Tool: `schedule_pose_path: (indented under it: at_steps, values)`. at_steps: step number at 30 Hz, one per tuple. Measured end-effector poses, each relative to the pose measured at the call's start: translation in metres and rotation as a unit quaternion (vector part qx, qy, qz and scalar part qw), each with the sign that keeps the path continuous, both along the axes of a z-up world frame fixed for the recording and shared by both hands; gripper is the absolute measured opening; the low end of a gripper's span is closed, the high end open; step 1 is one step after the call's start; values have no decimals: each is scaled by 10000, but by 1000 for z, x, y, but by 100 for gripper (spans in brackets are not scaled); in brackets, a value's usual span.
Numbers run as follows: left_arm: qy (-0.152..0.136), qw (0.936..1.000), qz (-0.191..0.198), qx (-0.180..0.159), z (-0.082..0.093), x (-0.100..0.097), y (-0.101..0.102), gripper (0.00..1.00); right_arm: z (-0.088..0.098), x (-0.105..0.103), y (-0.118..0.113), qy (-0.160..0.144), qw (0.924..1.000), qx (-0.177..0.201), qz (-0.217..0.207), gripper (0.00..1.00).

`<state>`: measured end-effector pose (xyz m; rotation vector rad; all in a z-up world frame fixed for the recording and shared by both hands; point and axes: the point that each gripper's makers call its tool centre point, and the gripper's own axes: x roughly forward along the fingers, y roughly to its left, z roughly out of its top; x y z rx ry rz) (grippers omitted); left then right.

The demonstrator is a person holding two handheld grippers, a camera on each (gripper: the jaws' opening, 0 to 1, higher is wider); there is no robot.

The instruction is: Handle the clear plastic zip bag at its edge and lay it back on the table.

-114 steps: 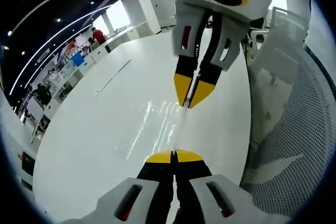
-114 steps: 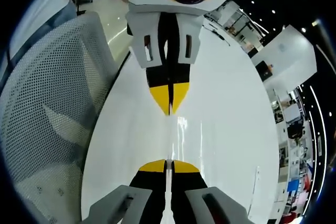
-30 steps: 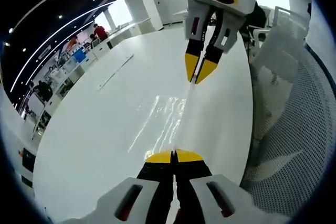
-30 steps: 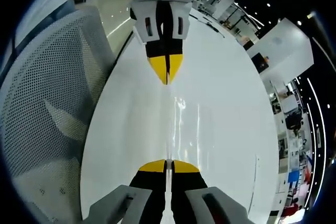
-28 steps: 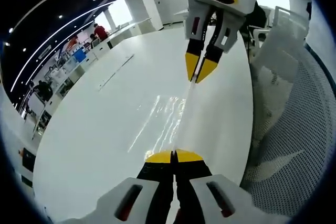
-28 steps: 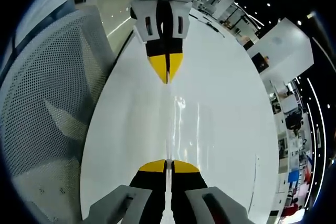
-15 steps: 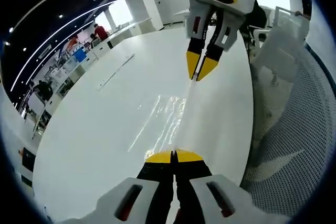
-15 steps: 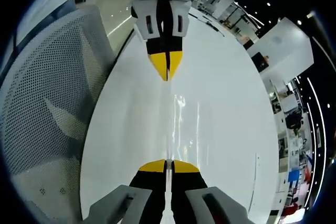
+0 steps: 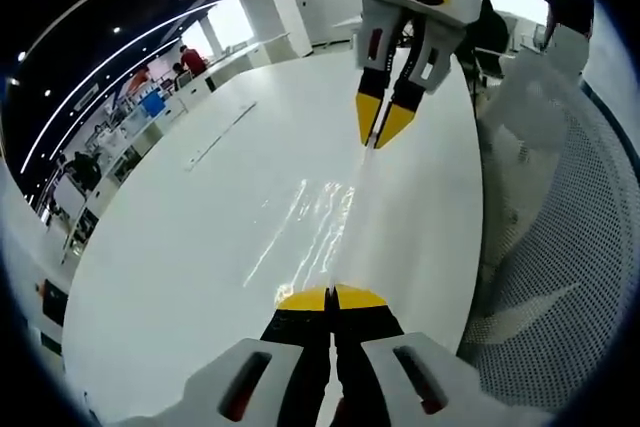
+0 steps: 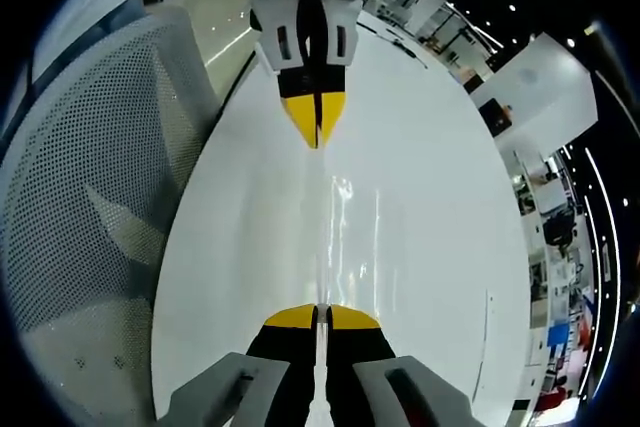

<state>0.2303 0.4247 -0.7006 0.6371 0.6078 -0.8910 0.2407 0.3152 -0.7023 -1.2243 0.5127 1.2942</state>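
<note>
A clear plastic zip bag (image 9: 335, 215) hangs stretched taut between my two grippers above the white table (image 9: 200, 237). My left gripper (image 9: 331, 297) is shut on one end of the bag's edge. At the top of the left gripper view, my right gripper (image 9: 378, 142) is shut on the far end. In the right gripper view the bag (image 10: 335, 227) runs as a thin glinting strip from my right gripper (image 10: 322, 315) up to my left gripper (image 10: 316, 142).
A grey mesh office chair (image 9: 560, 267) stands beside the table's edge, also in the right gripper view as the chair (image 10: 80, 187). A thin strip (image 9: 220, 137) lies on the table farther off. Desks and people (image 9: 185, 65) are in the background.
The two grippers have drawn farther apart over the past few seconds, stretching the bag out longer. In the last second there is only a slight shift.
</note>
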Motion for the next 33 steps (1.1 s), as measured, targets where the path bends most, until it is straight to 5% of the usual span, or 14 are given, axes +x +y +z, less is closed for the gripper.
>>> schedule_pose_path:
  at_steps: [26,33]
  values:
    - [-16,10000,-42,75,-2,0,-5,0,-4,0,-4,-116,9996,-205,175,0]
    - [-5,9999,-86,137,-5,-5,-4,0,12,-3,7,226,9992,316,-22,12]
